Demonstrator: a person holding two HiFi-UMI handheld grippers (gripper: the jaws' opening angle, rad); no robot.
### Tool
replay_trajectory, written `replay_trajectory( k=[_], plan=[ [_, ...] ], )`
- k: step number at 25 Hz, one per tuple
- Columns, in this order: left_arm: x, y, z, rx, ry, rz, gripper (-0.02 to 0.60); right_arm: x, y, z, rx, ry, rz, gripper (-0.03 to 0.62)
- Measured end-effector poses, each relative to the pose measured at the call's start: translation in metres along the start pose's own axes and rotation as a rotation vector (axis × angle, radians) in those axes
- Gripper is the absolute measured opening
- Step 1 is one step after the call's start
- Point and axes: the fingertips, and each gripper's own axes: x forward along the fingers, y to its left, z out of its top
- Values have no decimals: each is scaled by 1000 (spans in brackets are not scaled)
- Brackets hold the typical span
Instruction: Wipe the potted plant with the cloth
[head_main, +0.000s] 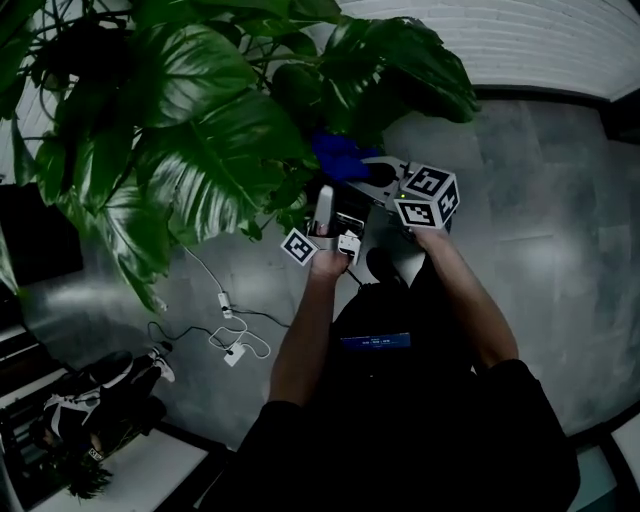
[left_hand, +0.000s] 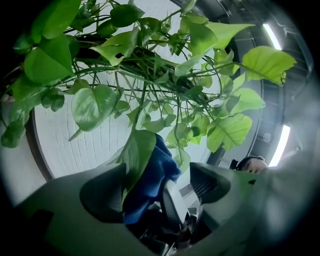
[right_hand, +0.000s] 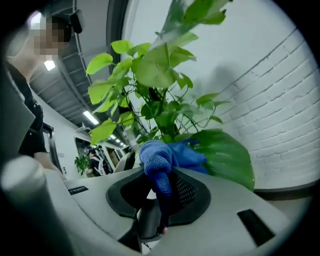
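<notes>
The potted plant (head_main: 200, 130) fills the upper left of the head view with large dark green leaves. My right gripper (head_main: 372, 170) is shut on a blue cloth (head_main: 338, 154) and holds it against a leaf at the plant's right side. In the right gripper view the cloth (right_hand: 158, 161) is bunched between the closed jaws, with a broad leaf (right_hand: 225, 156) just behind it. My left gripper (head_main: 324, 205) is open just below the cloth. In the left gripper view one hanging leaf (left_hand: 138, 156) drops between its wide jaws beside the cloth (left_hand: 152, 177). The pot is hidden.
White cables and a power adapter (head_main: 232, 345) lie on the grey floor at lower left. A dark bag with white parts (head_main: 95, 395) sits by the bottom left corner. A white brick wall (head_main: 530, 40) runs behind the plant.
</notes>
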Motion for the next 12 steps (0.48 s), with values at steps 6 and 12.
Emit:
replay_trajectory(
  k=[6,12],
  plan=[
    [-5,1,1,6,12,15,411,-16,11,-58,79,132,8,94],
    [-16,5,12,14,-3,23,410,-76,23,-90,137,184,-74,94]
  ],
)
